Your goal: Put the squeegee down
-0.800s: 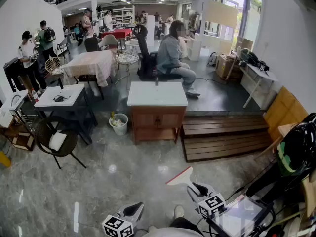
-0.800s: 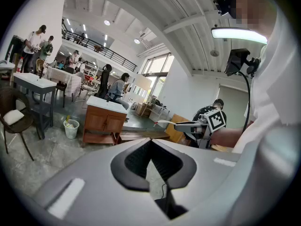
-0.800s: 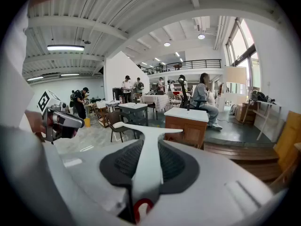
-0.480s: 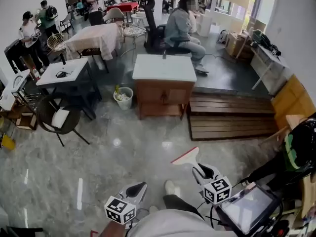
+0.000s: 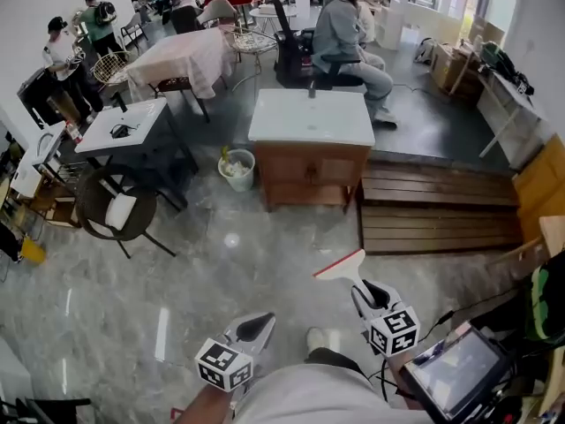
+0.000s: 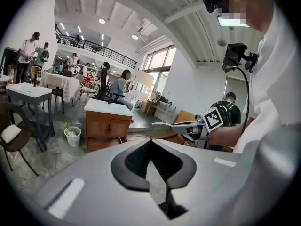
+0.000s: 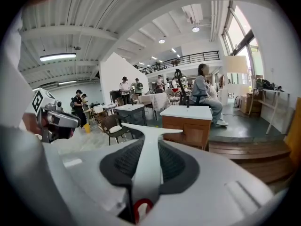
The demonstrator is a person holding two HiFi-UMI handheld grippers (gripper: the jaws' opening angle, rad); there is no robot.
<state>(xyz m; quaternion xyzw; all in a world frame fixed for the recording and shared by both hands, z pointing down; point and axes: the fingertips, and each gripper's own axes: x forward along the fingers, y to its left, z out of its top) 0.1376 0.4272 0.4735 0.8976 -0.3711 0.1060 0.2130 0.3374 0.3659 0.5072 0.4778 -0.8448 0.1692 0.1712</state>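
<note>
Lower centre: my right gripper, jaws clamped on the squeegee handle, carries it blade-forward for setting down; left gripper, jaws together, empty, unneeded.

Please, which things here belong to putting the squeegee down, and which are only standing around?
Job: squeegee, gripped in the right gripper.
Only around: wooden cabinet, waste bin, wooden platform, black chair, left gripper.

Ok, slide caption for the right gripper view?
Right gripper shut on the squeegee handle, blade toward the white-topped cabinet.
</note>
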